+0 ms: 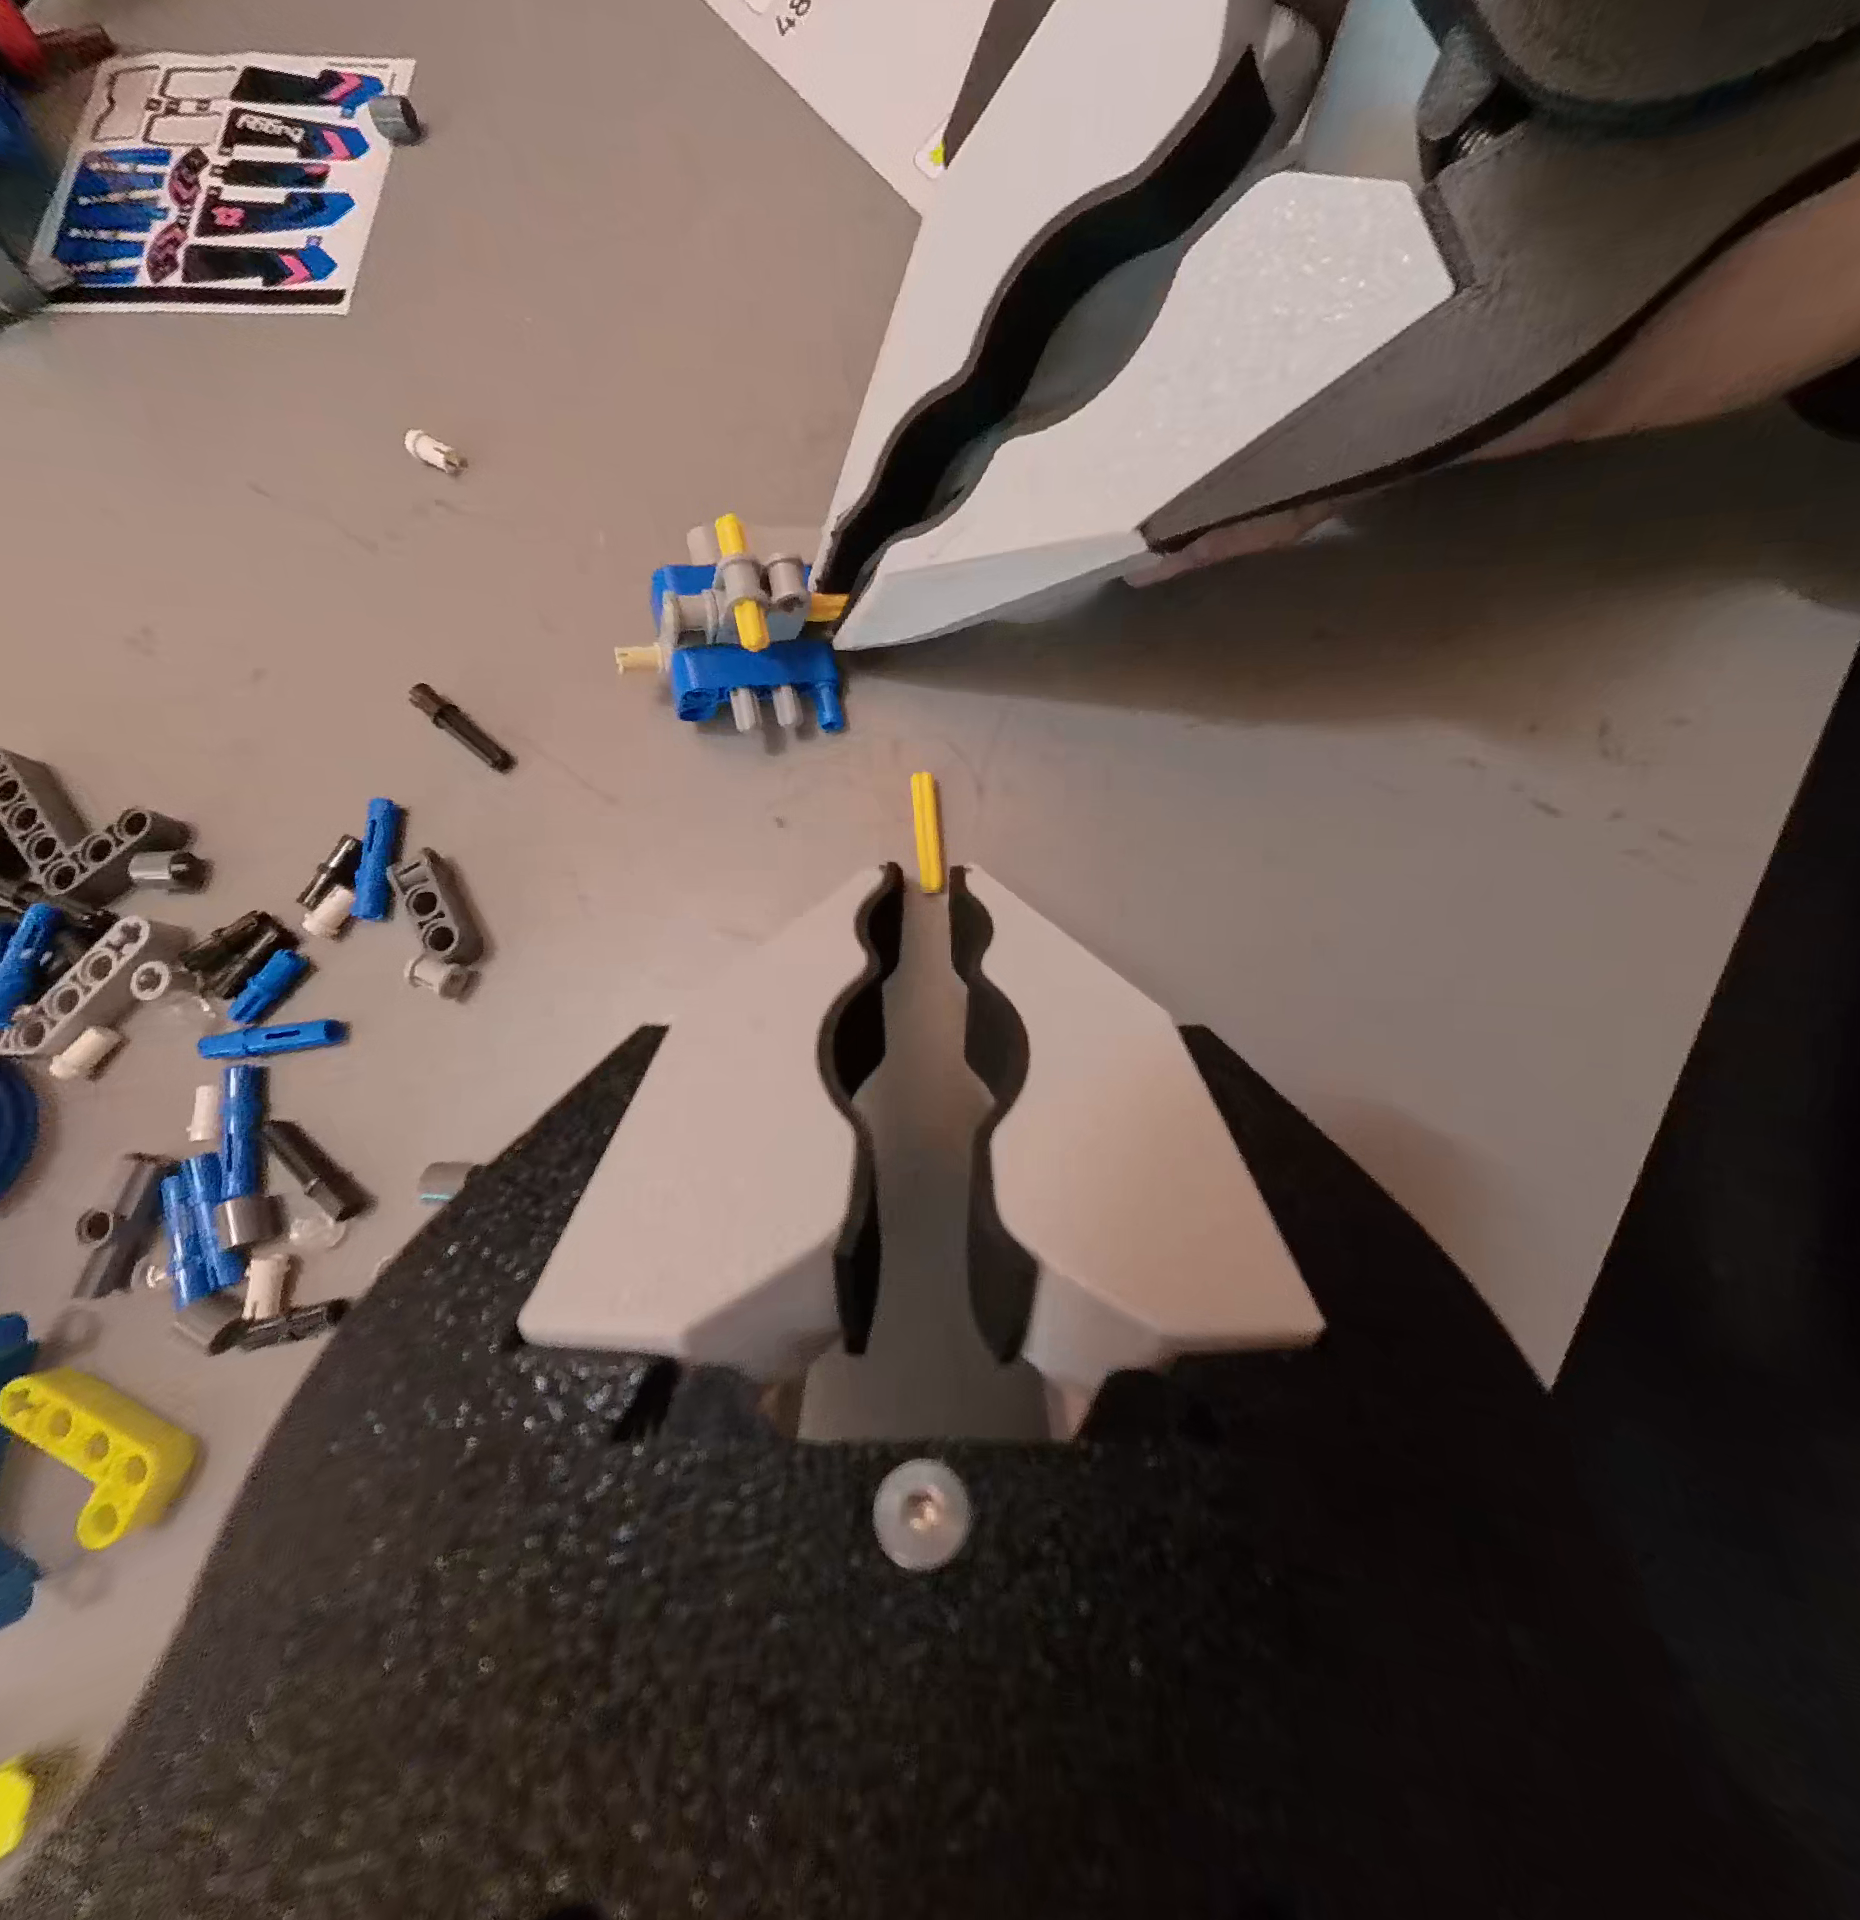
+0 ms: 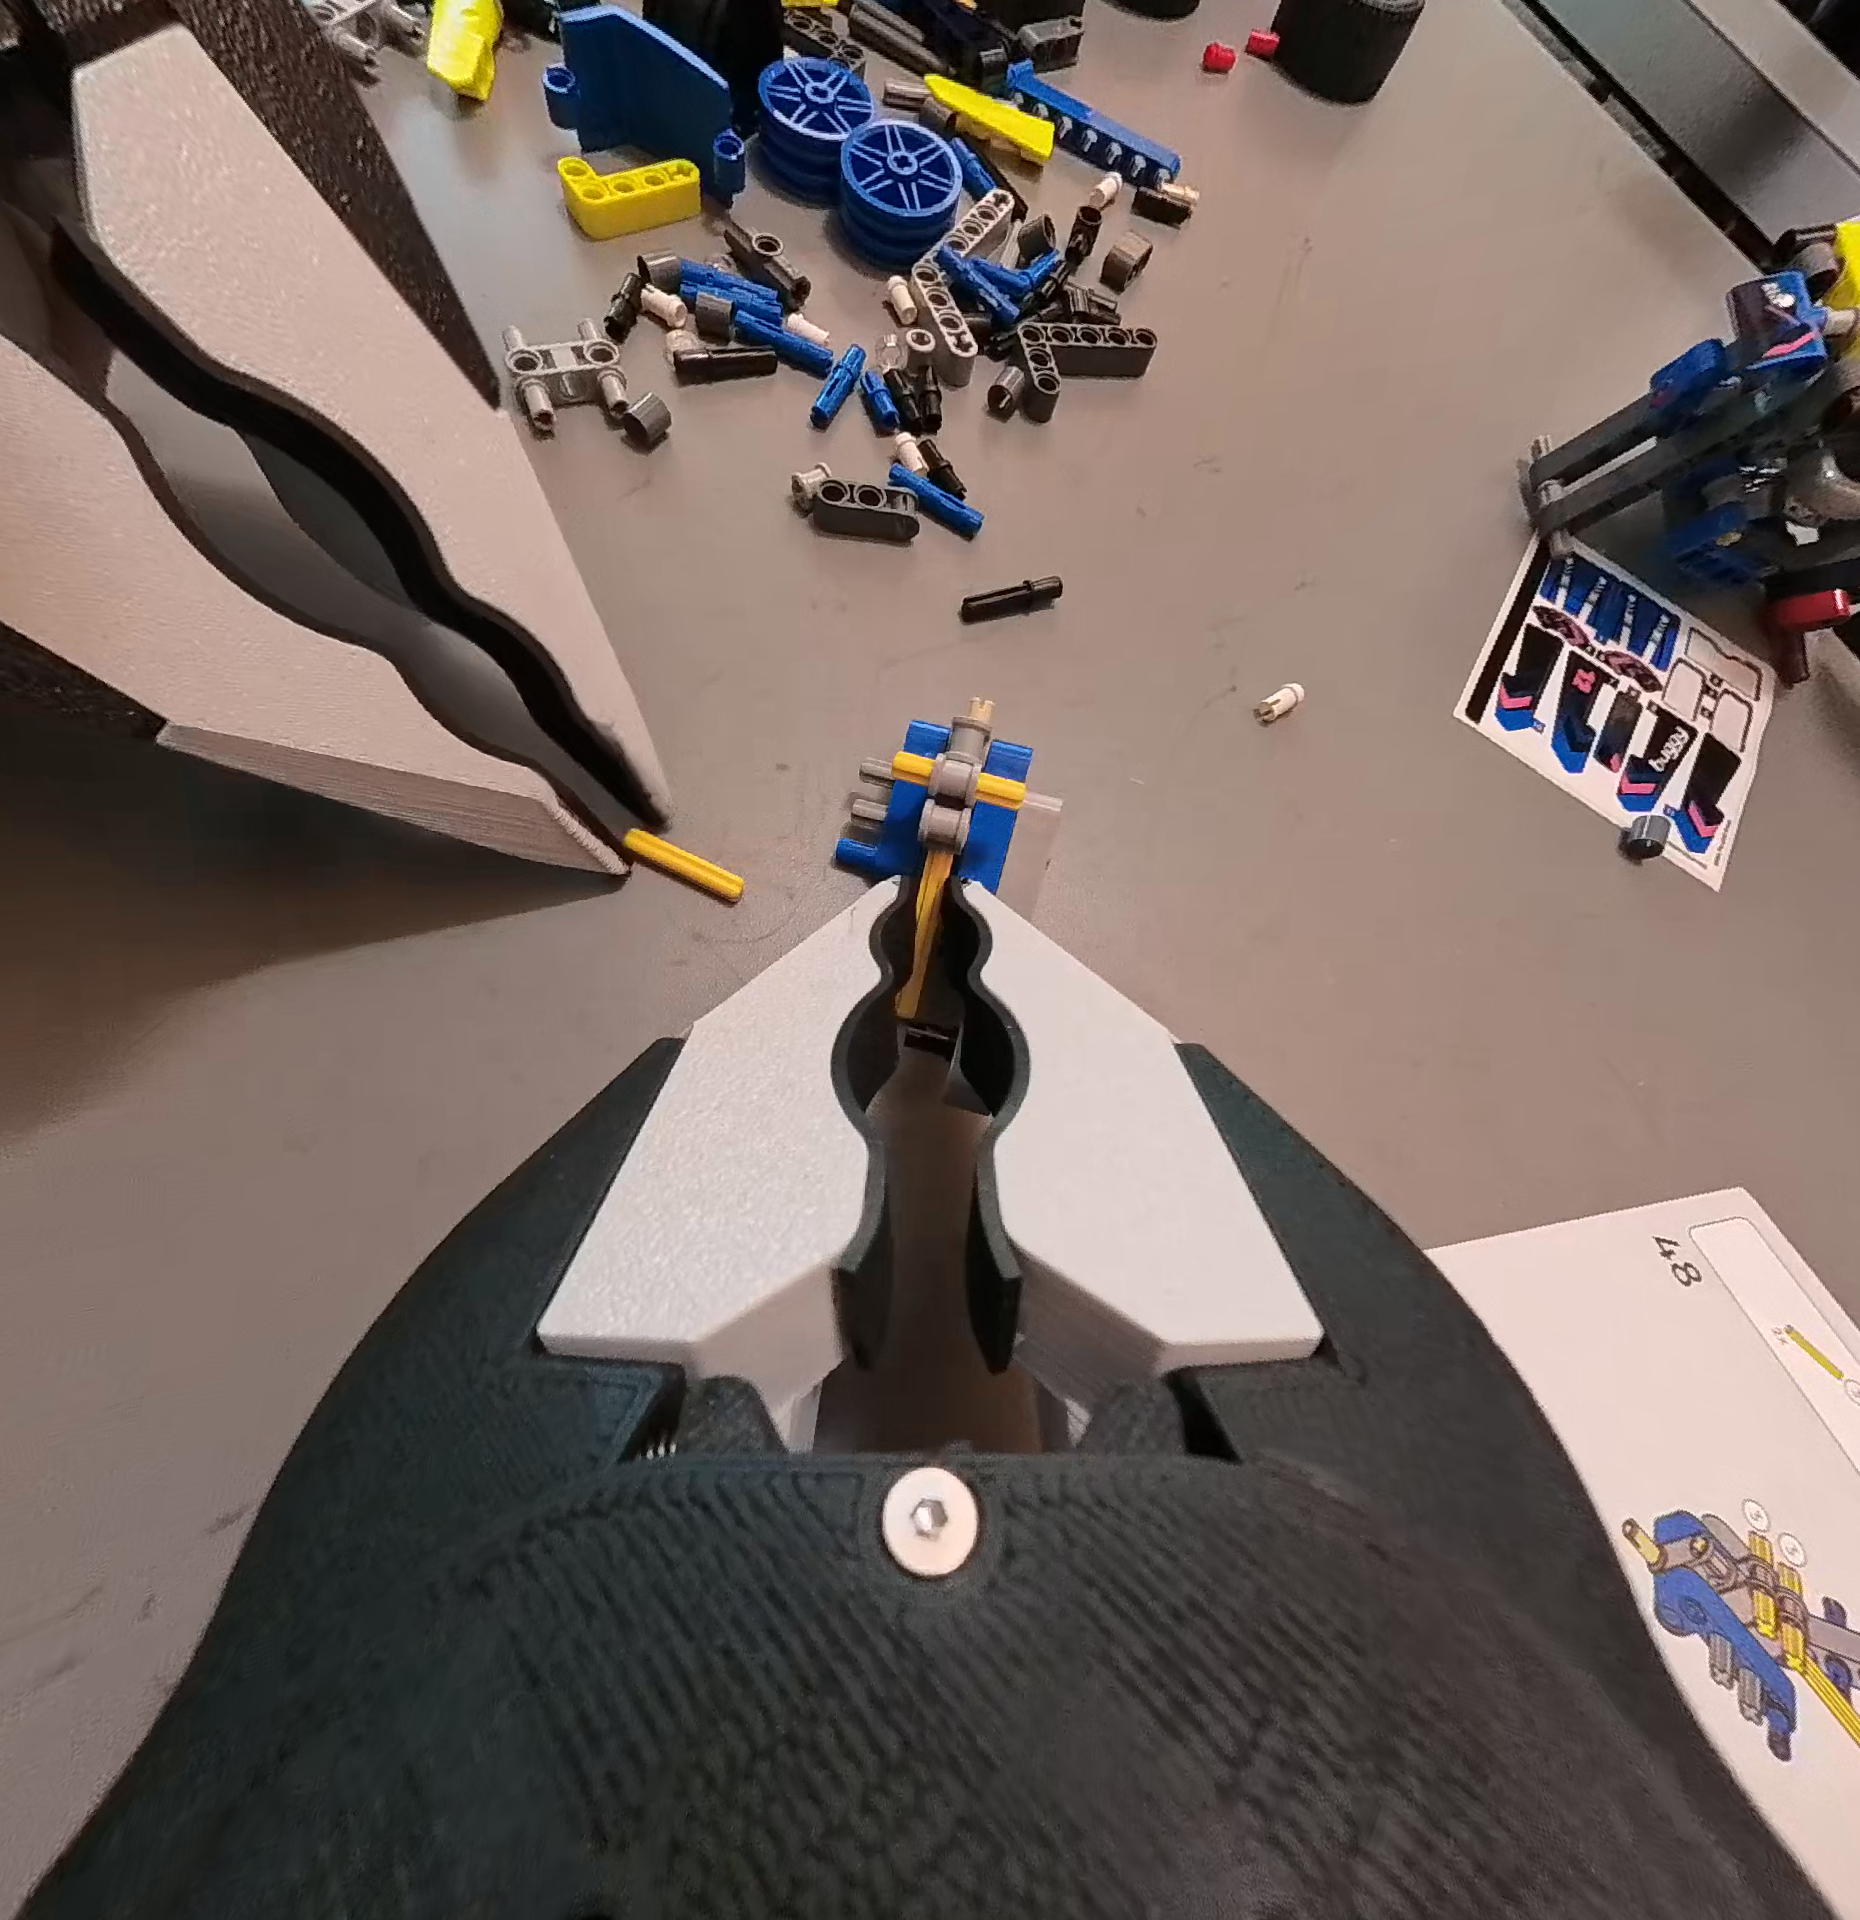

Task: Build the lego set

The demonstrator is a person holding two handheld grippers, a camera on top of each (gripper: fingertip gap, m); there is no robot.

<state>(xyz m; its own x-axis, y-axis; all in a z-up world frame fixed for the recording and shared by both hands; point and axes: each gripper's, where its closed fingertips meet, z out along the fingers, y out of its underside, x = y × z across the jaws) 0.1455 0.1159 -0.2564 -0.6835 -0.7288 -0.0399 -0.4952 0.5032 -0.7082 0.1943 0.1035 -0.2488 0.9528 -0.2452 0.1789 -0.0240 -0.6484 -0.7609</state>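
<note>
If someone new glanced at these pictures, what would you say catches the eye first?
Probably the small blue, grey and yellow lego assembly in mid-table, with the right gripper shut on a yellow axle sticking out of it. Next, the loose yellow axle lying on the grey table right at the tip of the left gripper. Behind, a colourful heap of loose lego parts spreads across the table's far side.

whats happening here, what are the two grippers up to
A person is building a lego set with two hand-held grippers. The right gripper is closed on a yellow axle that sticks out of the small blue and grey assembly on the grey table. The left gripper has a loose yellow axle at its fingertips, apparently gripping its near end. Loose parts, a sticker sheet and an instruction booklet lie around.
</note>
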